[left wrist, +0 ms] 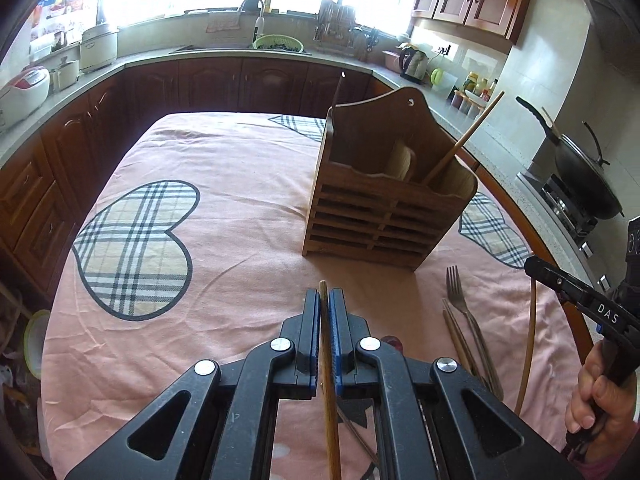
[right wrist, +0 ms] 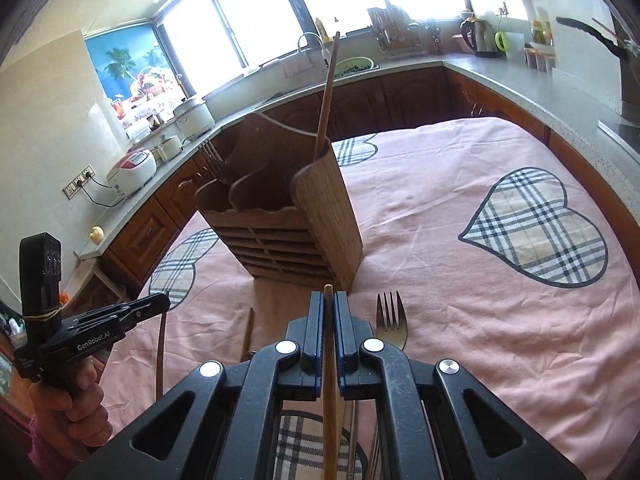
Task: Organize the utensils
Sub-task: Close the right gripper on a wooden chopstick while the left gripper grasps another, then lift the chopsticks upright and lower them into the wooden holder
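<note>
Both grippers are gripping chopsticks: left gripper (left wrist: pixel 324 300) is pinching a dark chopstick (left wrist: pixel 329 380), right gripper (right wrist: pixel 328 304) a pale chopstick (right wrist: pixel 329 392). The wooden holder (left wrist: pixel 384 216) is standing just beyond. Next, each stick likely needs lifting, uprighting and lowering into a compartment; a fork (right wrist: pixel 391 322) is lying near.

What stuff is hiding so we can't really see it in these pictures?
- Left tongs: the chopstick they pinch is cut off by the left view's bottom edge.
- Right tongs: same for their chopstick, right view.
- Wooden holder: its walls hide the bottom inside, both views.
- Fork: handle hidden behind the right tongs.
</note>
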Demonstrator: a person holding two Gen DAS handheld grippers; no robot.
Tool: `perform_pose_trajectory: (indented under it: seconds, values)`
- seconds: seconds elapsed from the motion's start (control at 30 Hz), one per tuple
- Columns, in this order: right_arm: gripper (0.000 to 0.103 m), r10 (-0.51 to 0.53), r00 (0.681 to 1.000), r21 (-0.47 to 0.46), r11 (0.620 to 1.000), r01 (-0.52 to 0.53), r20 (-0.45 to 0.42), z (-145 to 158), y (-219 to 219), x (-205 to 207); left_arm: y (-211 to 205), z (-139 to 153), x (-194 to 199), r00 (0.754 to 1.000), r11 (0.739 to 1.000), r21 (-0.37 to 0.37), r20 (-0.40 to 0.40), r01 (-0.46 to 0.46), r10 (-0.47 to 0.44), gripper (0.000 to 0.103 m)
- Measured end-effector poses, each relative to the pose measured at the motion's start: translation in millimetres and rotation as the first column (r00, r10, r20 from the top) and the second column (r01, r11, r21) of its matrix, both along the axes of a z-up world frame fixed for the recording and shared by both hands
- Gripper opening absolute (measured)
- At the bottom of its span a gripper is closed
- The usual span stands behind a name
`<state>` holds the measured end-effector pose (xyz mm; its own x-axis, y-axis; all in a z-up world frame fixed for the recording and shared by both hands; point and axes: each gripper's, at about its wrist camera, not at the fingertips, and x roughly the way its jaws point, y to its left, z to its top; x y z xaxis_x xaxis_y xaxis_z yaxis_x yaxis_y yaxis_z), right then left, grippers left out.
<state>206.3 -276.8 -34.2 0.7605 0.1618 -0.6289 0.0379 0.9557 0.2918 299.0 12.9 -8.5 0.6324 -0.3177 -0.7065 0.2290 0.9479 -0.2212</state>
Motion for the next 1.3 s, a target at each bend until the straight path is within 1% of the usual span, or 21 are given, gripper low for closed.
perform_pose_trajectory:
  seconds: [0.17, 0.33, 0.53, 0.7, 0.9, 1.0, 1.17, 1.3]
  values:
    - [0.004, 0.005, 0.998, -0.002, 1.0, -0.005, 0.062, 22, 5, -16, 17, 28, -32, 0.999, 0.999, -0.039, 0.047, -0.005, 0.007, 0.003]
    - [0.004, 0.013, 0.994, -0.011, 1.0, -0.012, 0.112, 41, 12, -29, 27, 51, -58, 0.996, 0.999, -0.048, 0.089, -0.002, 0.006, 0.003]
    - [0.004, 0.02, 0.987, -0.027, 1.0, -0.015, 0.161, 58, 18, -41, 41, 66, -83, 0.992, 0.999, -0.05, 0.124, -0.002, 0.008, 0.003]
    - [0.004, 0.027, 0.982, -0.046, 0.999, -0.019, 0.186, 65, 23, -45, 50, 79, -101, 0.986, 0.999, -0.053, 0.163, -0.007, 0.016, 0.003]
    - [0.004, 0.022, 0.976, -0.047, 0.999, -0.012, 0.218, 74, 25, -50, 60, 87, -114, 0.977, 0.997, -0.078, 0.211, -0.026, 0.042, 0.003]
    - [0.004, 0.015, 0.971, -0.051, 0.999, -0.003, 0.24, 80, 24, -52, 64, 93, -118, 0.969, 0.994, -0.108, 0.242, -0.021, 0.047, 0.003]
    - [0.004, 0.001, 0.96, -0.047, 0.999, 0.013, 0.28, 88, 23, -52, 69, 101, -123, 0.95, 0.989, -0.146, 0.305, -0.019, 0.064, 0.003]
    - [0.004, -0.02, 0.945, -0.033, 0.999, 0.033, 0.328, 94, 19, -51, 72, 106, -122, 0.937, 0.984, -0.176, 0.341, -0.015, 0.075, 0.003]
